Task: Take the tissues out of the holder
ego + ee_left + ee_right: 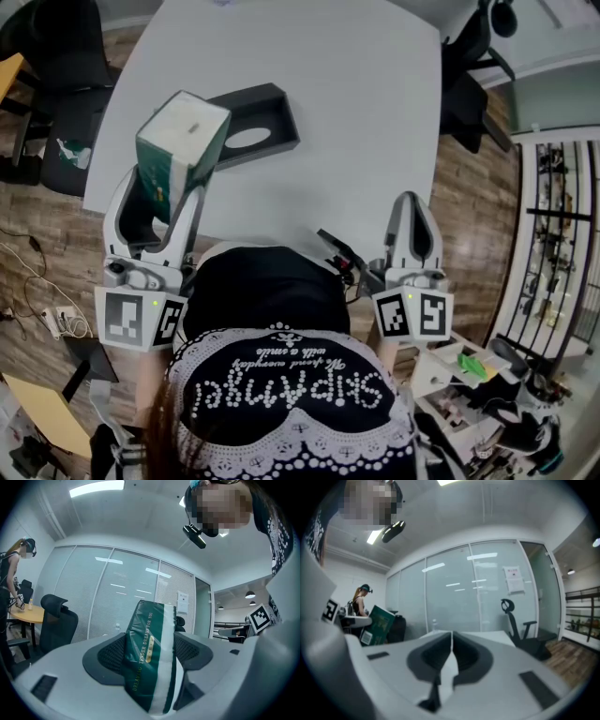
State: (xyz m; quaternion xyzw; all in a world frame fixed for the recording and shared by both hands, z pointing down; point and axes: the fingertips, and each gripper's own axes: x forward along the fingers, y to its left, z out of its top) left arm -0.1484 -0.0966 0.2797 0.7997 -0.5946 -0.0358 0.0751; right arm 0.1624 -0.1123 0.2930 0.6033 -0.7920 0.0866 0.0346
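While the left gripper (161, 192) pinches the green tissue pack (150, 658) between its fingers (110, 656), the pack stands tilted above the near left part of the white bench (356, 112), its pale top face turned upward. The black holder (258, 127) lies flat on the bench just behind it, oval opening facing up. The right gripper (451, 648) hovers at the bench's near edge, fingers pressed together on nothing.
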